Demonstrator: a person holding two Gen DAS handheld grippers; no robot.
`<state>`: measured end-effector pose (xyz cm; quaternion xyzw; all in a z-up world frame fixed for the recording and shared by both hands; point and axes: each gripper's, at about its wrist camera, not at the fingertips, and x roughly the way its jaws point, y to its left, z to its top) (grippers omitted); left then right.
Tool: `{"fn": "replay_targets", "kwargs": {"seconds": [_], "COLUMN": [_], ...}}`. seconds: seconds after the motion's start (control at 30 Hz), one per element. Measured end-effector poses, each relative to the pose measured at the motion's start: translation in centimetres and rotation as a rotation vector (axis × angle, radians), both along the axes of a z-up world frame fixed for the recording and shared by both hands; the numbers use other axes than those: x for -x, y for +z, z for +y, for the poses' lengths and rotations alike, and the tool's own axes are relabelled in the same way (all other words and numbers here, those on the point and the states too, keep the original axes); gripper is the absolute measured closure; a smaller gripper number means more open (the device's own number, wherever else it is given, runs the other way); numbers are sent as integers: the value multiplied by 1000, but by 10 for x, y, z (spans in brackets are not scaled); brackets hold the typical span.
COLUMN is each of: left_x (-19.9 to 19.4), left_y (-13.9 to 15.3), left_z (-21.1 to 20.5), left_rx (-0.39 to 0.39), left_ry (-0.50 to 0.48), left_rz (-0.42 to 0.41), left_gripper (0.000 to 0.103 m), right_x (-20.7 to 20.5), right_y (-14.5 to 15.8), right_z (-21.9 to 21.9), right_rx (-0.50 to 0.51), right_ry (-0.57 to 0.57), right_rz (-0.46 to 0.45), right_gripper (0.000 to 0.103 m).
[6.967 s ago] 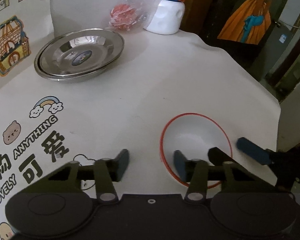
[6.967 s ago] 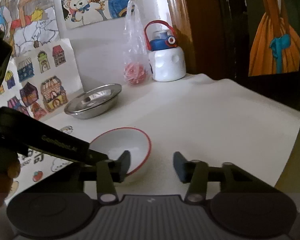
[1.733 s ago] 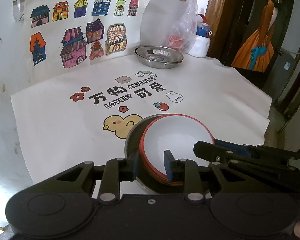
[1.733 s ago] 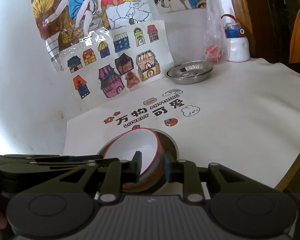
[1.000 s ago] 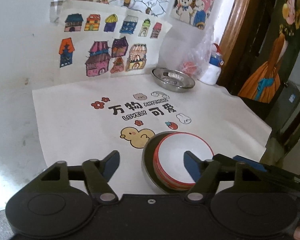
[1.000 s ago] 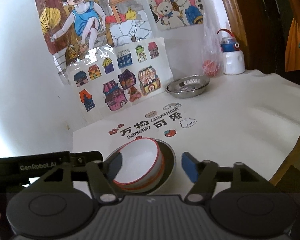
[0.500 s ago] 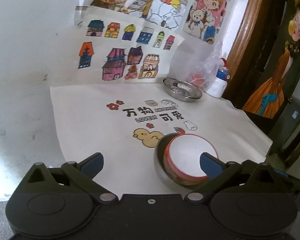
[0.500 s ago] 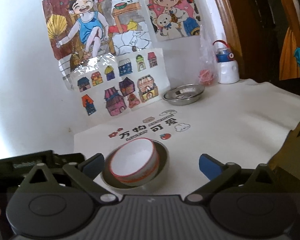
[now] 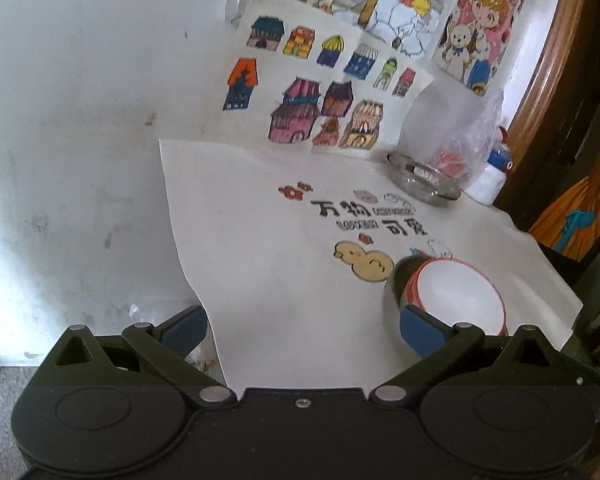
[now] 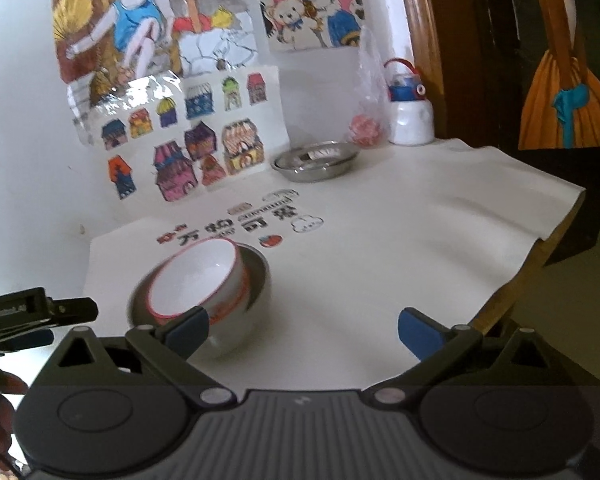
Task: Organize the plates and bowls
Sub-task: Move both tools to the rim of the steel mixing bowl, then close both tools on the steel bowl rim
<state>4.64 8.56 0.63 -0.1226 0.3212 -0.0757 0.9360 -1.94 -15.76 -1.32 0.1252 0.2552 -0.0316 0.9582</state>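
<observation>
Hovering, left gripper (image 9: 302,326): jaws gaping wide, holding nothing
Hovering, right gripper (image 10: 302,326): jaws gaping wide, holding nothing
Sitting, white bowl (image 10: 194,278): nesting in steel bowl (image 10: 252,292)

Ahead of the open right gripper (image 10: 300,330), beyond the red-rimmed white bowl (image 10: 194,278), the cream printed table mat (image 10: 380,240) bears large black characters "万物可爱", its smaller Latin line too blurred to read, as is the lettering on the left gripper body (image 10: 16,314).
</observation>
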Motion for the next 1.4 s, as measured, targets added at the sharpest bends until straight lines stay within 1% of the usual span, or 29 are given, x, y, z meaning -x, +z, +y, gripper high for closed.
{"fn": "replay_targets", "kwargs": {"seconds": [0.33, 0.67, 0.87, 1.03, 1.2, 1.4], "left_x": [-20, -40, -50, -60, -68, -75], "left_y": [-8, -12, -12, -9, -10, -13], "left_z": [-14, -28, -36, -42, -50, -52], "left_rx": [-2, -30, -66, -130, -190, -204], "left_ry": [-33, -54, -74, -72, -89, -95], "left_rz": [46, 86, 115, 135, 153, 166], "left_gripper": [1, 1, 1, 1, 1, 1], "right_x": [-25, -47, -61, -73, -81, -85], "right_y": [-7, -7, -7, -6, -9, -13], "right_z": [-5, -8, 2, 8, 7, 2], "right_rx": [23, 26, 85, 123, 122, 84], "right_ry": [-26, -18, 0, -9, -10, -1], "right_rz": [65, 84, 126, 165, 191, 207], "right_gripper": [0, 0, 0, 0, 0, 0]}}
